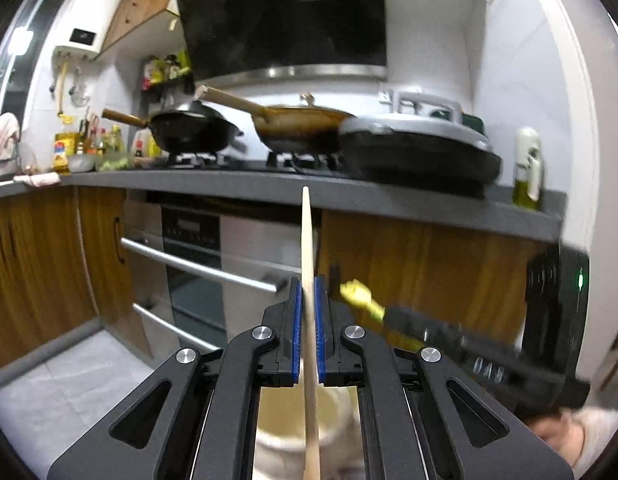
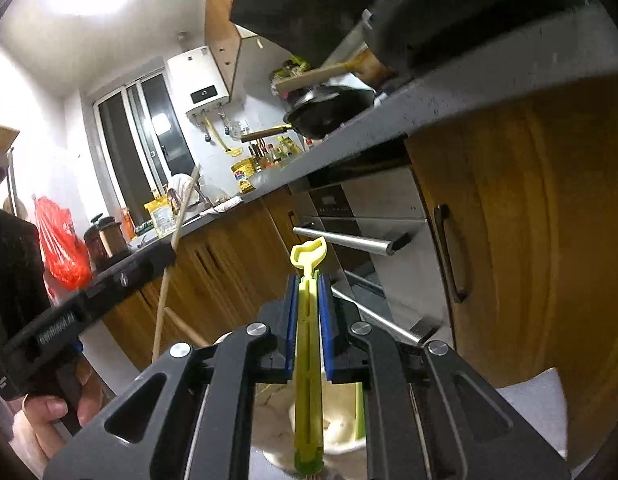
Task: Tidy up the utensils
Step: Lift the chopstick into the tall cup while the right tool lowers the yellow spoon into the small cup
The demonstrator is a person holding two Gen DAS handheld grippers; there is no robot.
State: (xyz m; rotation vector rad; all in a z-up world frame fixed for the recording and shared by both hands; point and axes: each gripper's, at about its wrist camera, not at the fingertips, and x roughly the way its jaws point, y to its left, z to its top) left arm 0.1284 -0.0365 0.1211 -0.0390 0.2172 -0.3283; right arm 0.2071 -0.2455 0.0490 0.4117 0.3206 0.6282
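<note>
**Utensils in hand: one wooden, one green plastic, both lifted above the cup**

Item 1, left. Your left gripper (image 1: pixel 308 320) is clamped on a wooden stick (image 1: pixel 307 240), pale and thin, seen edge-on. It runs up past the blue pads (image 1: pixel 296 328) toward the far counter (image 1: pixel 229 184), and down between the linkages over the cup (image 1: pixel 293 432). Likely light and stiff; the smooth wood may slide in the pads if you tilt it. You hold it about mid-length, which should keep it balanced.

Item 2, centre, near. The cup is whitish and round, and sits low beneath both grippers. A second green piece (image 2: pixel 360 416) stands in it, seen from the right wrist. What it is cannot be told.

Item 3, right. Your right gripper (image 2: pixel 308 320) is closed on a green tool (image 2: pixel 307 344), slotted plastic with a looped end (image 2: pixel 308 254) pointing toward the oven (image 2: pixel 369 216). Its lower end carries bristle-like tips at the frame edge. Likely very light and slightly flexible; grip the flat shaft, not the loop.

Background, far: pans (image 1: pixel 189 128) on the stove, bottles at the left of the counter. Neither utensil touches them.
</note>
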